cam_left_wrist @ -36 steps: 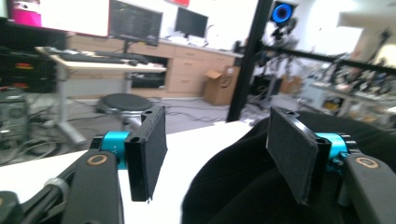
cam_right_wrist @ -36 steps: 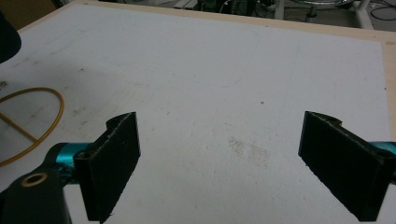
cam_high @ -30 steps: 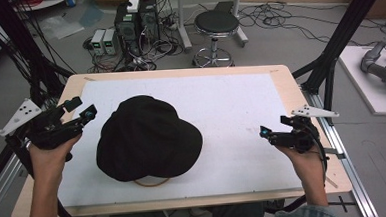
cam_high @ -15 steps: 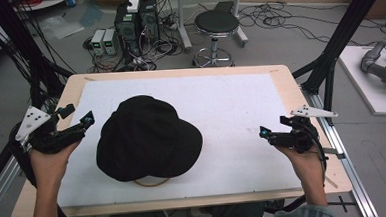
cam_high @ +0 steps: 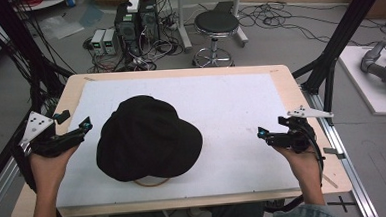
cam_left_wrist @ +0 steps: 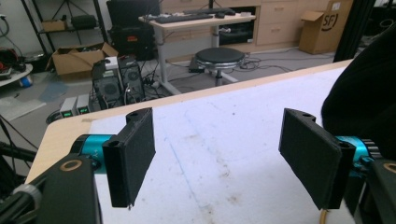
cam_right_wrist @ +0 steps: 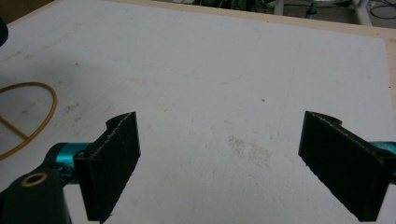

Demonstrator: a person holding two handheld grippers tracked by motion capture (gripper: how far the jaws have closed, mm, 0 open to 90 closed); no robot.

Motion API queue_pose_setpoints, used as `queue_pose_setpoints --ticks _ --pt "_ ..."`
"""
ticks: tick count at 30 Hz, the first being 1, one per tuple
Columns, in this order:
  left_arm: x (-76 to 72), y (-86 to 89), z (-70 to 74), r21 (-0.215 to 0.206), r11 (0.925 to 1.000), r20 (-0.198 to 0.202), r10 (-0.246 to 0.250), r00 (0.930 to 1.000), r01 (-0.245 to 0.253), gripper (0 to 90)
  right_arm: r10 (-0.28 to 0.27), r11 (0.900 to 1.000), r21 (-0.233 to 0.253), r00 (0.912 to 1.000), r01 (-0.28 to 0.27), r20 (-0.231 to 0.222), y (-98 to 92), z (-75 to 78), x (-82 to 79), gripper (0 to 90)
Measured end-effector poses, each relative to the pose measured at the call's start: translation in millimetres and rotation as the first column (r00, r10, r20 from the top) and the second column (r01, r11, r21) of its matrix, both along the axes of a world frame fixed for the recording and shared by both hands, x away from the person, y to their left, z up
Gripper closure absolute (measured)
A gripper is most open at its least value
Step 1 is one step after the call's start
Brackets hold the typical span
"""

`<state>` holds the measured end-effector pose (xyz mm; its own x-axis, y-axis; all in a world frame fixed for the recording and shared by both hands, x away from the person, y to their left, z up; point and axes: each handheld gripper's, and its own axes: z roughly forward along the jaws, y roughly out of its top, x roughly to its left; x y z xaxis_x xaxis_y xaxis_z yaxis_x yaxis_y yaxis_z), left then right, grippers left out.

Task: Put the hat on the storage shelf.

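White matting (cam_high: 231, 106) covers the wooden table (cam_high: 290, 83), and a black hat (cam_high: 147, 138) is laid on it left of centre, crown up. A tan ring (cam_high: 152, 181) is seen poking out under the hat's near brim. Nothing is placed between the hat and either tool. The left gripper (cam_high: 74, 125) is held just beside the hat's left edge, jaws spread wide and empty. The right gripper (cam_high: 269, 129) is held well apart near the right edge, likewise wide open and empty, forearm resting low.
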<state>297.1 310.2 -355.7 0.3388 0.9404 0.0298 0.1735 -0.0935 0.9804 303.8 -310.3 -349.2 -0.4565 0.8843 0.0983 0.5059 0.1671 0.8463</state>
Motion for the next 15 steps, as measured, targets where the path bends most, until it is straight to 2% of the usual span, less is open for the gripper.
queue_pose_setpoints --ticks 4,15 --pt "0.2 2.2 -4.8 0.020 0.9997 -0.014 0.017 0.9998 -0.017 27.0 -0.004 1.000 0.002 1.0000 0.004 -0.005 -0.3 -0.3 -0.1 12.4" --pt "0.7 5.1 -11.0 0.014 0.9996 -0.033 0.024 0.9992 -0.023 27.0 0.006 1.000 -0.006 1.0000 -0.006 -0.002 2.8 -1.1 1.9 12.4"
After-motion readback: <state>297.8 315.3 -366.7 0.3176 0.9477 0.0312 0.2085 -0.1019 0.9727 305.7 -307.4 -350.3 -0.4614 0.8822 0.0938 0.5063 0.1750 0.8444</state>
